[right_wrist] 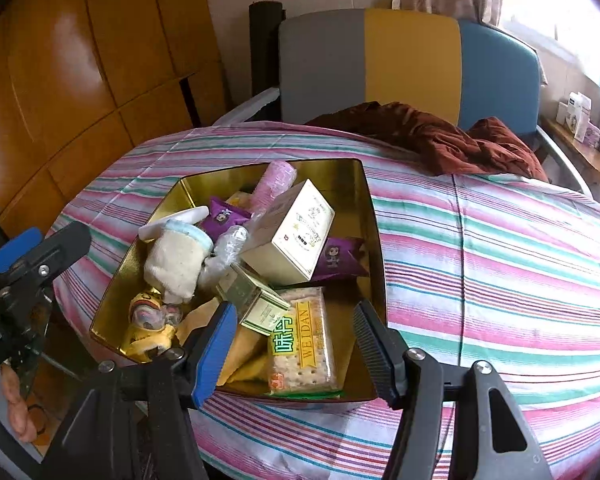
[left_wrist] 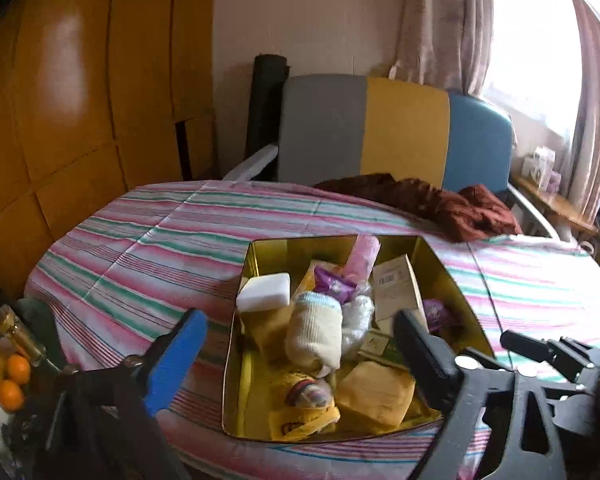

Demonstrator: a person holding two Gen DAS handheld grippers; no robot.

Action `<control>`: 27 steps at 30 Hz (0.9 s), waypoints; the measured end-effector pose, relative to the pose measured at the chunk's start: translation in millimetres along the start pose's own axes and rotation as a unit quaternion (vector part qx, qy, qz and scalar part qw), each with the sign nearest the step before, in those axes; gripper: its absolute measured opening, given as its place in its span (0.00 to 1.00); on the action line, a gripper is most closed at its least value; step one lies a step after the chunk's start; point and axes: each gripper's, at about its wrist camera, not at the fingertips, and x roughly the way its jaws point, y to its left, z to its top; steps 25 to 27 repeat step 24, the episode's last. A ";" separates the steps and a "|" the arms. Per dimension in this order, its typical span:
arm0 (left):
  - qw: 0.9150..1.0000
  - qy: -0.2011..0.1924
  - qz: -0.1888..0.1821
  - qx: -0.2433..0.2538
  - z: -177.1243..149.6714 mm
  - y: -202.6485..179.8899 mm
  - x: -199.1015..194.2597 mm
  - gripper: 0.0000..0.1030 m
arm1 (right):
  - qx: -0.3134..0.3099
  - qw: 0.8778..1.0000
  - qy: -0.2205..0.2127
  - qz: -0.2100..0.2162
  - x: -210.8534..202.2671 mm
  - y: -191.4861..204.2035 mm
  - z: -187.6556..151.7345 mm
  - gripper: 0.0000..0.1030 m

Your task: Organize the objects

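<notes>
While both tools hover at the near edge of the counter (right_wrist: 500, 248), the gold tin (right_wrist: 370, 216) sits on its striped cloth, crammed with a cracker pack (right_wrist: 304, 344), a cream box (right_wrist: 292, 236), a white sock (left_wrist: 314, 336) and purple sachets. The left hand-held gripper (left_wrist: 296, 344) gapes wide, holding nothing. The right hand-held gripper (right_wrist: 296, 348) stands half open over the crackers, also empty.
</notes>
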 end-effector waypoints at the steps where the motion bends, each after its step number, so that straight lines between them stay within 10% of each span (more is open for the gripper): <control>1: 1.000 0.008 -0.004 0.003 -0.4 -0.2 1.6 0.87 | -0.001 1.000 0.000 0.000 0.1 0.8 -0.6 0.60; 27: 0.999 0.036 -0.008 0.002 -13.2 -2.8 15.3 0.94 | -0.018 1.000 0.006 -0.005 7.3 8.5 -2.2 0.60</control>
